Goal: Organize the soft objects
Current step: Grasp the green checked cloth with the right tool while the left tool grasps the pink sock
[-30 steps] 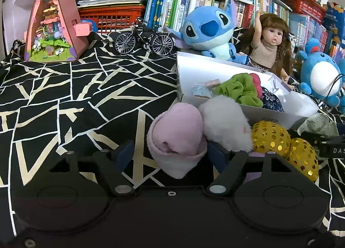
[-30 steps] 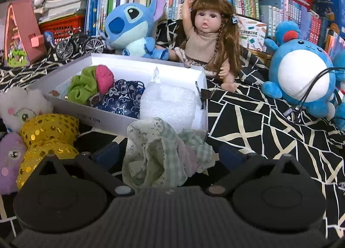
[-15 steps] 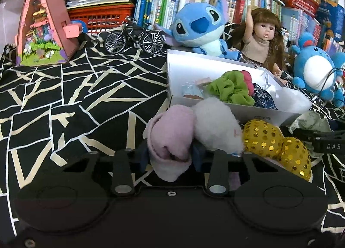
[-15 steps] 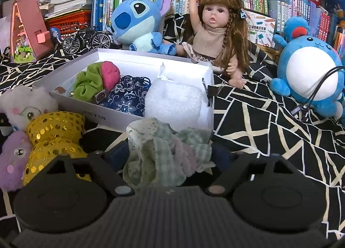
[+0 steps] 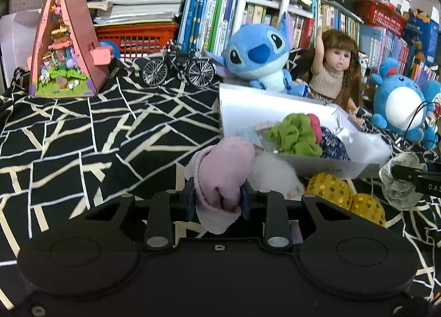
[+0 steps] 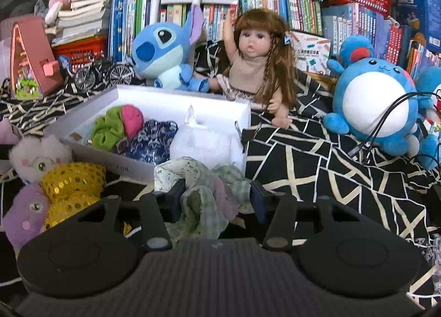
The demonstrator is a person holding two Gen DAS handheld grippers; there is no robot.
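Note:
My left gripper (image 5: 217,202) is shut on a rolled pink sock (image 5: 224,171) and holds it above the cloth, in front of the white box (image 5: 248,102). My right gripper (image 6: 215,201) is shut on a bundle of green checked cloth (image 6: 204,195), just before the box's near wall (image 6: 115,164). The box holds a green and pink scrunchie (image 6: 115,125), a dark blue floral pouch (image 6: 153,143) and a clear bubble bag (image 6: 205,142). The right gripper with its cloth also shows in the left wrist view (image 5: 399,182).
A white plush (image 6: 38,156), gold sequin balls (image 6: 73,184) and a purple plush (image 6: 26,213) lie left of the box. A Stitch plush (image 6: 162,55), a doll (image 6: 255,69), a blue round plush (image 6: 377,102), a toy bicycle (image 5: 177,67) and a pink toy house (image 5: 64,47) stand behind.
Both grippers closed on their soft items and lifted them off the cloth. The pink sock is now squeezed narrow between the left fingers; the view rose.

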